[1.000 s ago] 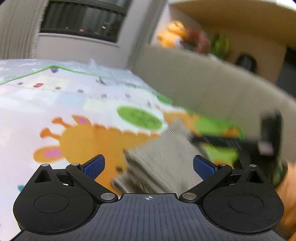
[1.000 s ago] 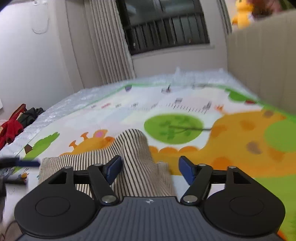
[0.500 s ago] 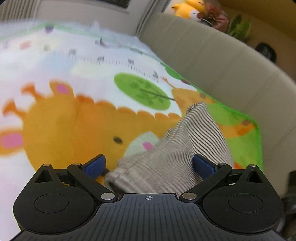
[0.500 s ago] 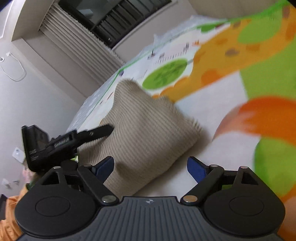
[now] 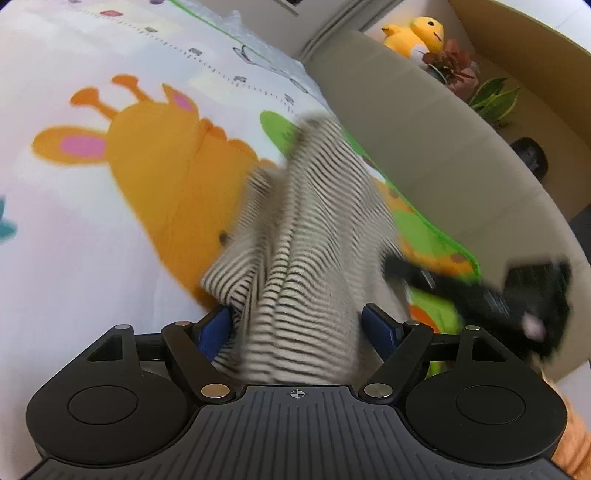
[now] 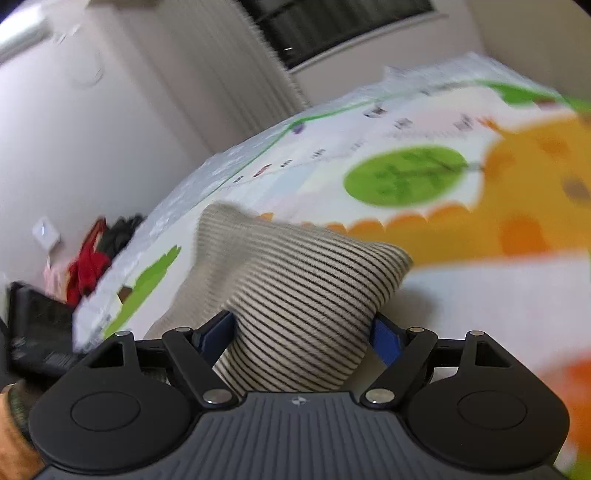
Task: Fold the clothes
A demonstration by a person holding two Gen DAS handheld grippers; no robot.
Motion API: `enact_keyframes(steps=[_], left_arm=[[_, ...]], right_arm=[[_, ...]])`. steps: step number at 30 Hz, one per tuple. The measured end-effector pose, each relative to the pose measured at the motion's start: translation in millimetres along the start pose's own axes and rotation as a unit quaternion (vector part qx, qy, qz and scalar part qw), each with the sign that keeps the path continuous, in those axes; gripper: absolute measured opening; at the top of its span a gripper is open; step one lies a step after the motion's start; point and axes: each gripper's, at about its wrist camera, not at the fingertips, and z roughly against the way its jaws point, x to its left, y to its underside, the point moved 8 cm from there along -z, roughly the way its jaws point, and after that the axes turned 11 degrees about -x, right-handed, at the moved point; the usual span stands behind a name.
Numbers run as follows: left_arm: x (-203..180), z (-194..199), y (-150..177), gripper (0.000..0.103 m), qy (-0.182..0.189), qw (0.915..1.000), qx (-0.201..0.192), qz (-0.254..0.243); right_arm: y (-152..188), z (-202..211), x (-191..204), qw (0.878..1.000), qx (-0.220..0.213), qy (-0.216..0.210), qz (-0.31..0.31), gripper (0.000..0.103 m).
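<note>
A beige garment with thin dark stripes (image 5: 314, 221) lies bunched on a colourful animal-print play mat (image 5: 92, 240). My left gripper (image 5: 297, 321) points down at one end of it. Its jaws are closing, the cloth fills the gap, and both blue pads (image 5: 216, 328) touch the fabric. At the garment's (image 6: 314, 288) other end, my right gripper (image 6: 303, 332) has its jaws closing too, with the rounded fold wedged between its pads (image 6: 384, 339). The right gripper's black body (image 5: 535, 291) shows blurred in the left wrist view. The cloth's far corner stands up off the mat (image 6: 480, 295).
A padded beige backrest (image 5: 424, 140) borders the mat, with yellow plush toys (image 5: 417, 31) and a plant (image 5: 491, 98) behind it. A pile of red and dark clothes (image 6: 96, 254) lies off the mat by the wall. An orange sleeve (image 6: 14, 443) is at the lower left.
Both grippers came down onto the striped garment. The cloth now fills each gap, and the left jaws stand narrower. The garment has bunched up between the two grippers.
</note>
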Motion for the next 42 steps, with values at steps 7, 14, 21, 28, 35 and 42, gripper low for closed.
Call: enact_keyframes(steps=[7, 14, 21, 28, 35, 42], left_arm=[[-24.8, 31.5, -11.4, 0.083, 0.008, 0.9983, -0.034, -0.047], [-8.4, 12.6, -58.6, 0.096, -0.042, 0.9963, -0.073, -0.013], [6.6, -33.2, -21.3, 0.096, -0.031, 0.9982, -0.016, 0.048], [8.7, -33.8, -16.4, 0.084, -0.014, 0.9975, -0.023, 0.066], [29.2, 6.5, -29.0, 0.077, -0.019, 0.9952, -0.053, 0.079], [75.5, 58.0, -66.1, 0.079, -0.067, 0.9862, -0.125, 0.084]], right_arm=[[-7.4, -26.2, 7.8, 0.996, 0.016, 0.021, 0.082, 0.084], [1.6, 0.5, 2.1, 0.999, -0.004, 0.031, 0.024, 0.086], [17.6, 17.0, -9.0, 0.999, 0.012, 0.013, -0.04, 0.089], [30.3, -0.4, -4.5, 0.994, 0.027, -0.046, -0.094, 0.08], [21.6, -33.6, 37.7, 0.994, 0.03, -0.084, -0.064, 0.078], [2.5, -90.3, 105.3, 0.992, 0.029, -0.12, -0.003, 0.074]])
